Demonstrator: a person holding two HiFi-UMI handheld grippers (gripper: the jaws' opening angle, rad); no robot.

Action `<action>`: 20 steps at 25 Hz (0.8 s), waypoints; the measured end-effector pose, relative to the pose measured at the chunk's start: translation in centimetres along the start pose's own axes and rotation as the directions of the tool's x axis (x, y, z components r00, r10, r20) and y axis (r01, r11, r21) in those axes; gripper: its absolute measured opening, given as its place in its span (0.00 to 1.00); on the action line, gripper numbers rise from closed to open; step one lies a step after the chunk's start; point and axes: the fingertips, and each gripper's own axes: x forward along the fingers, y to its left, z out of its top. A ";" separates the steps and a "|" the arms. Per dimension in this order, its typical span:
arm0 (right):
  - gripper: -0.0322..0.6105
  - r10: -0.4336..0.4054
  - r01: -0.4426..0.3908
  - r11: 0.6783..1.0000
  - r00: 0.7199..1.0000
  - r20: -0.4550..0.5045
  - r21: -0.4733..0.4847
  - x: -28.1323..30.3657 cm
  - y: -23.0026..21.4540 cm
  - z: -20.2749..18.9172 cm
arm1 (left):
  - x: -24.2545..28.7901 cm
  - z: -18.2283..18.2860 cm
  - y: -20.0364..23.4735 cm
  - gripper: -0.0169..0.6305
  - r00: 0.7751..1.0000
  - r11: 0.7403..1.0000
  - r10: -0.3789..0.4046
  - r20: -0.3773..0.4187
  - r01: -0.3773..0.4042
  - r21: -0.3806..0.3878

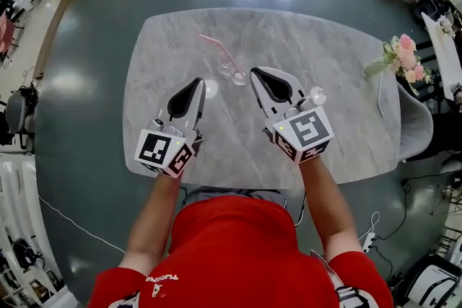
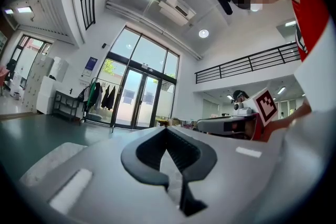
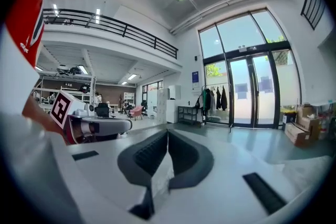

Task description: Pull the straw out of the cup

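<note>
A clear glass cup (image 1: 237, 74) stands on the marble table (image 1: 339, 141) near its far middle. A pink bent straw (image 1: 215, 45) leans out of it to the far left. My left gripper (image 1: 200, 81) is shut and empty, its tip just left of the cup and a little nearer me. The right gripper (image 1: 254, 71) is shut too, its tip close beside the cup's right side. Both gripper views look across the room, so neither shows the cup. The left gripper (image 2: 167, 128) and right gripper (image 3: 167, 131) show jaws that meet with nothing between them.
A vase of pink flowers (image 1: 404, 58) stands at the table's right end. A small clear object (image 1: 316, 94) lies just right of my right gripper. A grey chair (image 1: 417, 122) stands past the right edge. Boxes and furniture ring the green floor.
</note>
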 end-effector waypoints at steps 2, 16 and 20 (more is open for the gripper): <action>0.05 -0.002 0.002 1.000 1.000 -0.028 0.005 1.0 -0.4 -0.8 | 0.2 -0.5 0.5 0.03 1.000 1.000 0.002 -0.009 -0.002 -0.005; 0.16 0.041 -0.058 0.996 0.970 -0.241 -0.063 8.3 -1.8 -6.1 | 1.2 -2.3 2.1 0.03 0.999 0.999 -0.005 -0.050 0.003 -0.032; 0.19 0.050 -0.082 0.992 0.952 -0.303 -0.094 10.0 -2.0 -7.5 | 1.3 -2.6 2.7 0.03 0.998 0.999 -0.003 -0.058 0.001 -0.038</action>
